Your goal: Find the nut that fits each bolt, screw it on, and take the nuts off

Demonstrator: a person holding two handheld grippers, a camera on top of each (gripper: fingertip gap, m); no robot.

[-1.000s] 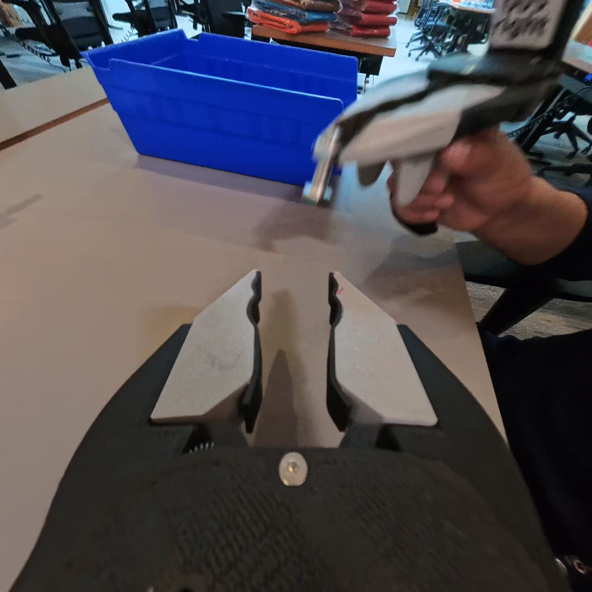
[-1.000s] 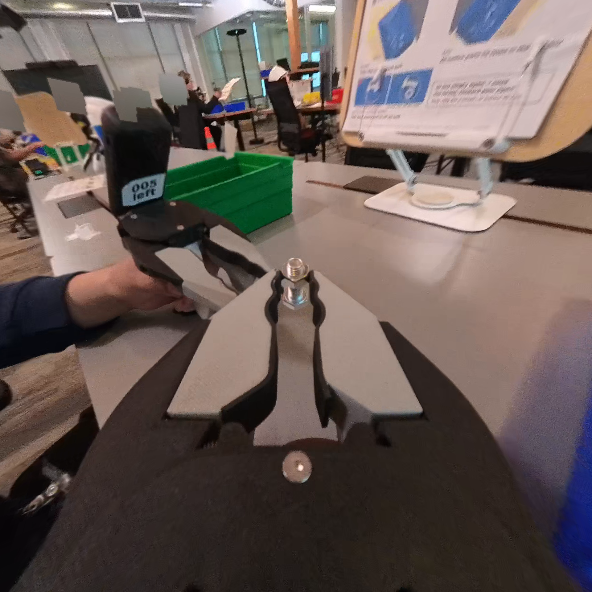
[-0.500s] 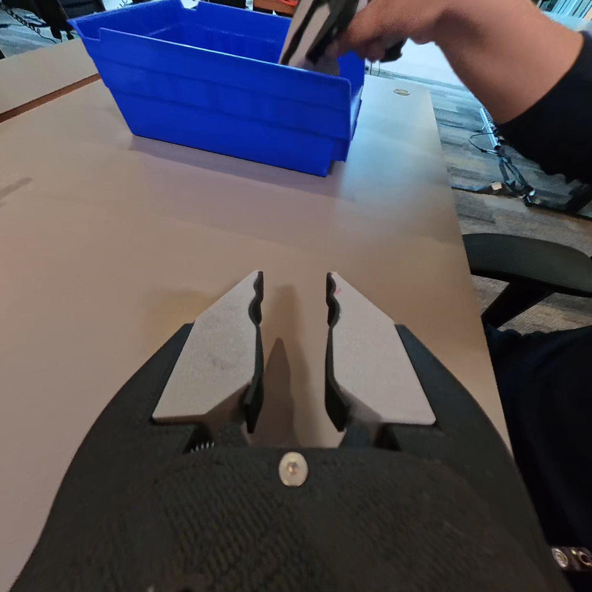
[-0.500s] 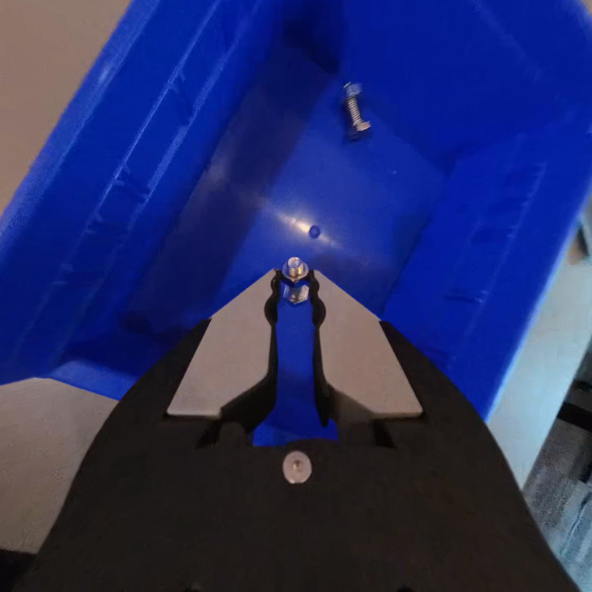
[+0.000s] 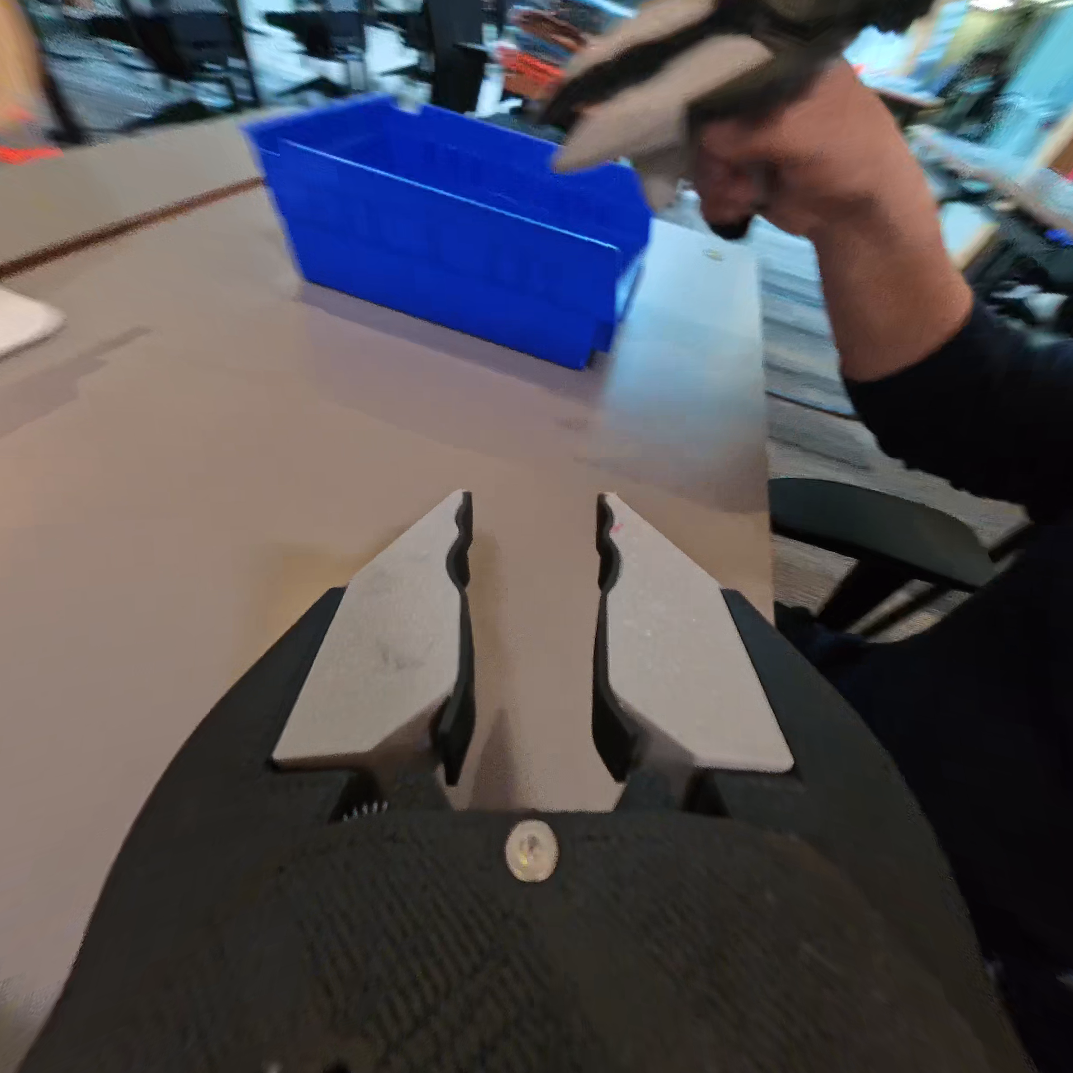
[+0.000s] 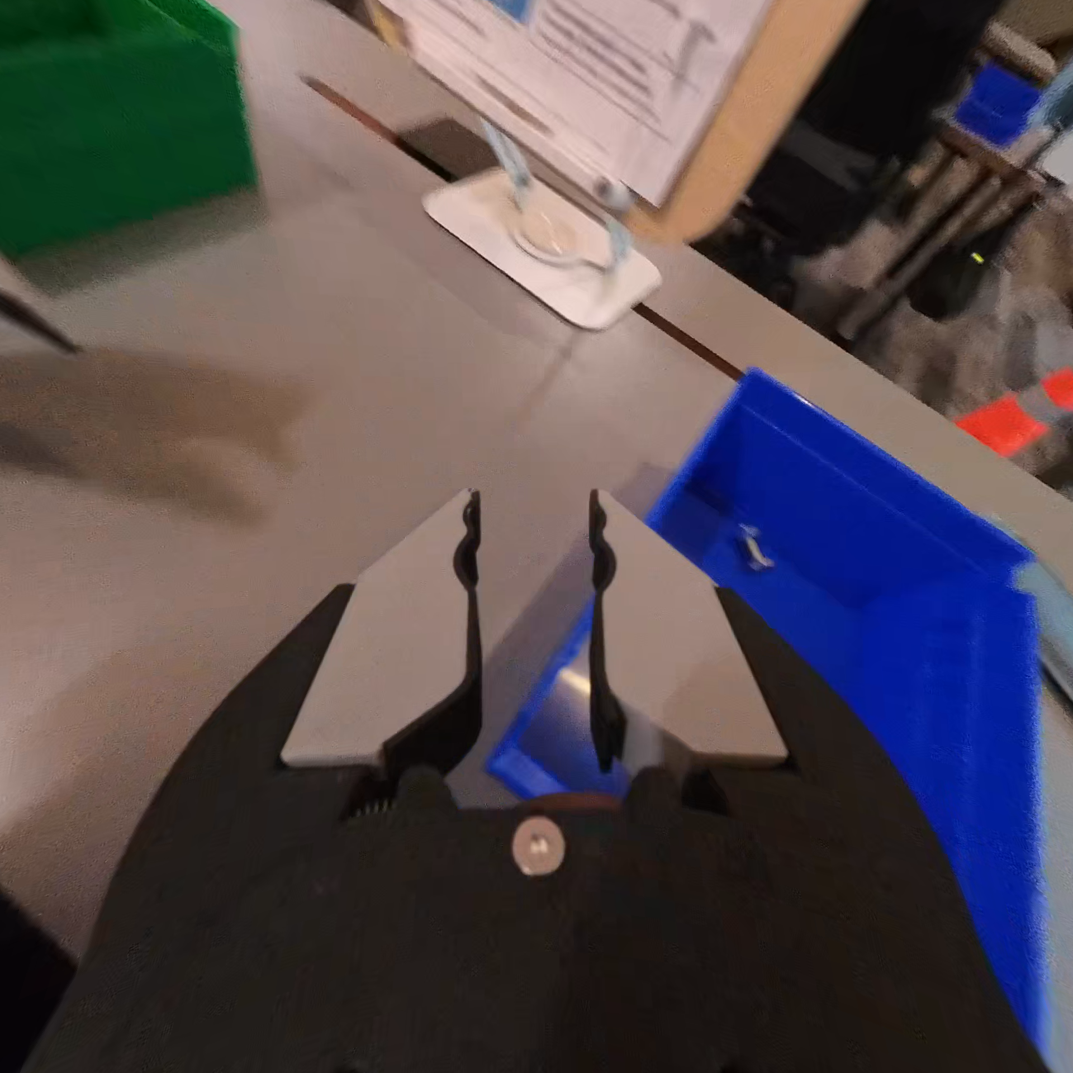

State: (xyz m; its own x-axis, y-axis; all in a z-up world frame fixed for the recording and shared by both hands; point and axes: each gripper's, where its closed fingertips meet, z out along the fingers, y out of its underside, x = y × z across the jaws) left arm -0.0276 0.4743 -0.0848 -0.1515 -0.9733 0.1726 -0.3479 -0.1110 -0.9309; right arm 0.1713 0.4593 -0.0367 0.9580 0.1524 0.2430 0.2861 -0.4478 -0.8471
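Observation:
My left gripper (image 5: 533,505) is open and empty, low over the tan table (image 5: 203,464). My right gripper (image 6: 534,502) is open and empty, raised above the near left corner of the blue bin (image 6: 871,522). It also shows blurred at the top of the left wrist view (image 5: 644,110), above the bin's (image 5: 453,249) right end. A silver bolt (image 6: 753,550) lies on the bin floor. No other bolt or nut is visible.
A green bin (image 6: 116,116) stands at the far left in the right wrist view. A paper sheet on a board stands on a white base (image 6: 546,261) behind the table seam. A black chair (image 5: 882,540) is off the table's right edge. The grippers' ends are close to 20 cm from one another. From my right tips it is roughly 25 cm to the silver bolt (image 6: 753,550); from my left, 40 cm.
My right gripper held a bolt with a nut over the bin half a second ago. It is now open, empty and pulled up and back from the bin. My left gripper stayed open.

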